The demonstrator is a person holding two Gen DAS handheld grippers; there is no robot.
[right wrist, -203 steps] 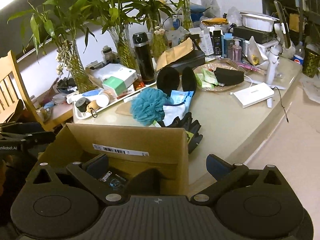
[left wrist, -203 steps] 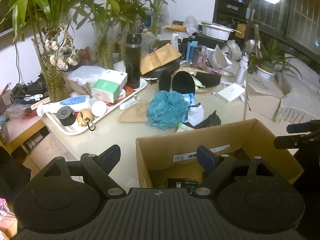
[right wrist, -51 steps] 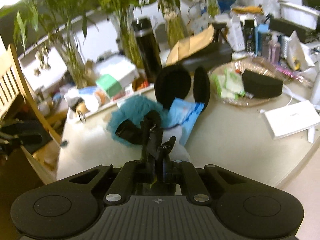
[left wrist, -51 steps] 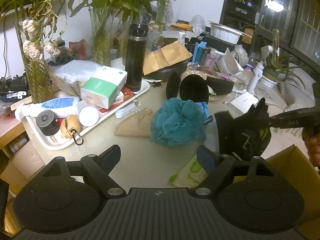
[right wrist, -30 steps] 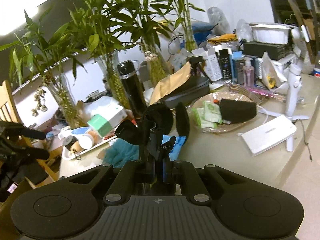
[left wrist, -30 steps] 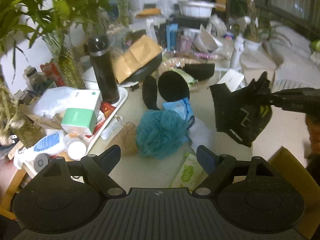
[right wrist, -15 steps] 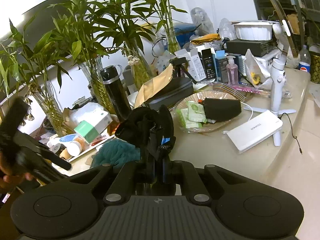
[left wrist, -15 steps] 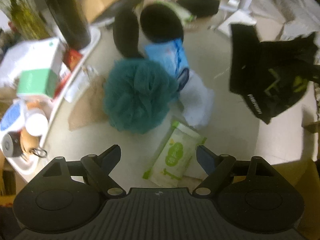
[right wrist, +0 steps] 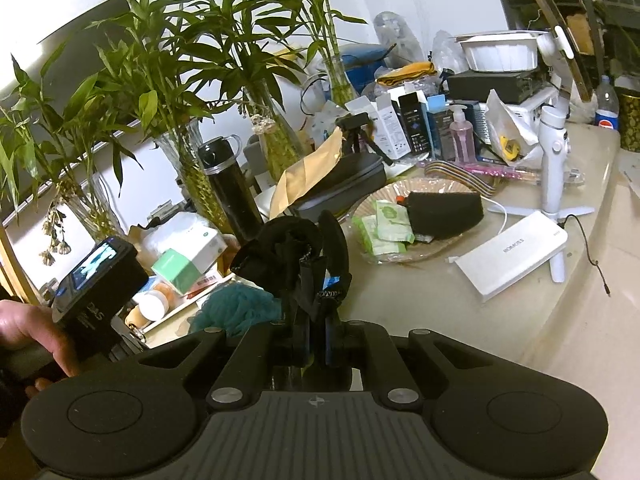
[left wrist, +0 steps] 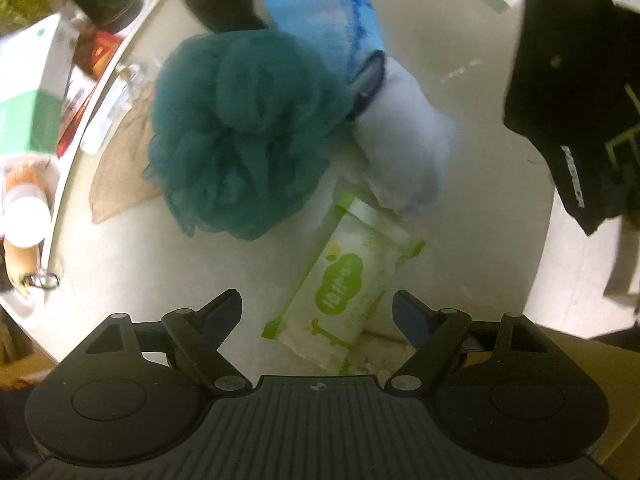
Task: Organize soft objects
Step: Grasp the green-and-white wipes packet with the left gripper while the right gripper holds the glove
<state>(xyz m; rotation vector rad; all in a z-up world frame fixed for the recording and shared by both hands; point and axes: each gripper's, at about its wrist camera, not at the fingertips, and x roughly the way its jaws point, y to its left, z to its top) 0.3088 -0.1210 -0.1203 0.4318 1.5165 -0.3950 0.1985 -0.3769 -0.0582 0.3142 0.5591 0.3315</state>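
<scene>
The left gripper [left wrist: 318, 308] points straight down at the pale worktop [left wrist: 480, 184], its jaws standing wide apart with nothing clamped; the near end of a flat white-and-green soft wipes packet [left wrist: 345, 280] lies on the surface between the two fingertips, untouched. Just beyond the packet sits a teal mesh bath pouf [left wrist: 244, 132], with a white fluffy cloth [left wrist: 404, 148] beside it and a blue-and-white soft pack [left wrist: 328, 16] behind both (the edges here are blurred). A tan cloth pouch [left wrist: 120, 168] lies left of the pouf, next to a white tray [left wrist: 48, 224].

The right gripper [right wrist: 316, 340] has its jaws together, clamped on a bunched black fabric glove [right wrist: 288, 256], which it holds up above the worktop; the same glove hangs at the right edge of the left wrist view. A hand [right wrist: 28, 332] grips the left gripper's handle at far left.
</scene>
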